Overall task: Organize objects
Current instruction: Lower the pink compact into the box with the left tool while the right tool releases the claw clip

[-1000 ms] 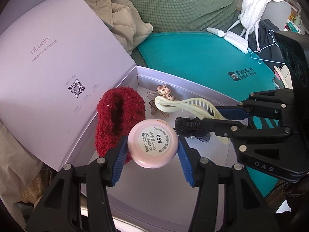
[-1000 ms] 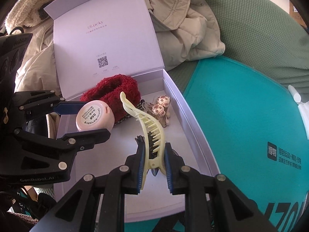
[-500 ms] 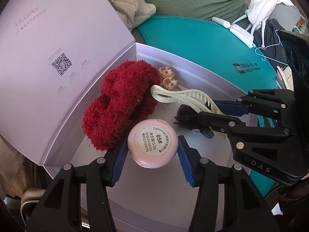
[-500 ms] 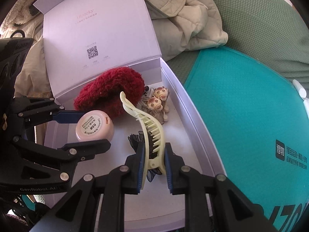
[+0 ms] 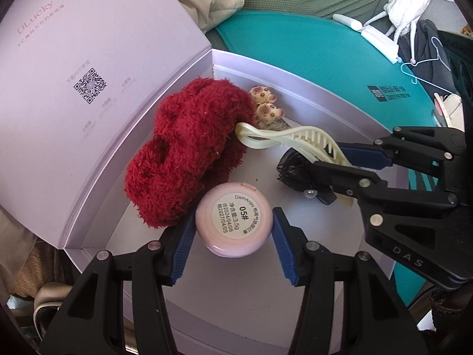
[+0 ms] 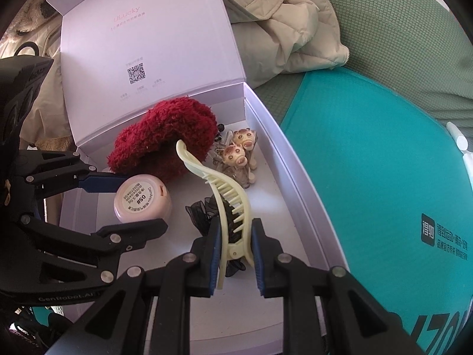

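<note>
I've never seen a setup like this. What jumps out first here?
A fluffy red scrunchie fills the back corner of an open lilac box. In front of it, the left gripper clamps a round pink compact, while the right gripper pinches a cream hair claw over the box.

Bright daylight w/ cool cast, pale box lid (image 5: 88, 94) evenly lit w/o glare, soft shadows under claws on box floor (image 6: 272, 207), strong fisheye bending at edges, dark vignette corners, centre sharp, slight softness twd rim, no motion blur
</note>
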{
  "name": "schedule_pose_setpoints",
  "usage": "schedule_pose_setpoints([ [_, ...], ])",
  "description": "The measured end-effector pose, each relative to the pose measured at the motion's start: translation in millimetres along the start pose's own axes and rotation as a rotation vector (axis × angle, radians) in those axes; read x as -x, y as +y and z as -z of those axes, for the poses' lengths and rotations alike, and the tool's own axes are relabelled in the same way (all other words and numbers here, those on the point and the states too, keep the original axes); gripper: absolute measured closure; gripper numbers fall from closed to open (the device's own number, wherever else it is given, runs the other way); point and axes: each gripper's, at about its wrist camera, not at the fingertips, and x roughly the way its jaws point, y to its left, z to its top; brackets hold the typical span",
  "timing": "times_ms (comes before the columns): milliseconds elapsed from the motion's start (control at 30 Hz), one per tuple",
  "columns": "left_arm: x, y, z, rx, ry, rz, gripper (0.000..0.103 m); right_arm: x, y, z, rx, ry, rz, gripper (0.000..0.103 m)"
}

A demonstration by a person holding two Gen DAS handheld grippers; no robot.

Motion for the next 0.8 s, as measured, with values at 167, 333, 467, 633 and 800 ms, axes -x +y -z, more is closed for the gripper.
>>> schedule_pose_setpoints([
  [167,2.7,-3.7,1.1,0.002,-0.019,-0.013,0.053,-0.5,-3.2,1.9,-0.01,0.008,0.018,0.08],
  [333,11.4,-6.3,2.3,0.02,-0.04,-0.018,0.046,3.5,-6.1,4.8,-0.024,0.0,0.029,0.075],
  [467,22.5,-9.0,5.2,0.018,-0.062,-0.04,0.046,10.5,-4.2,7.8,-0.017,-0.016,0.039,0.069],
  [633,42.8,-9.5,11.3,0.014,-0.088,-0.068,0.043,23.7,-4.0,11.5,-0.019,-0.033,0.04,0.061],
  [800,64.9,-14.8,16.5,0.009,-0.118,-0.047,0.043,42.5,-4.7,15.4,-0.025,-0.058,0.052,0.06],
])
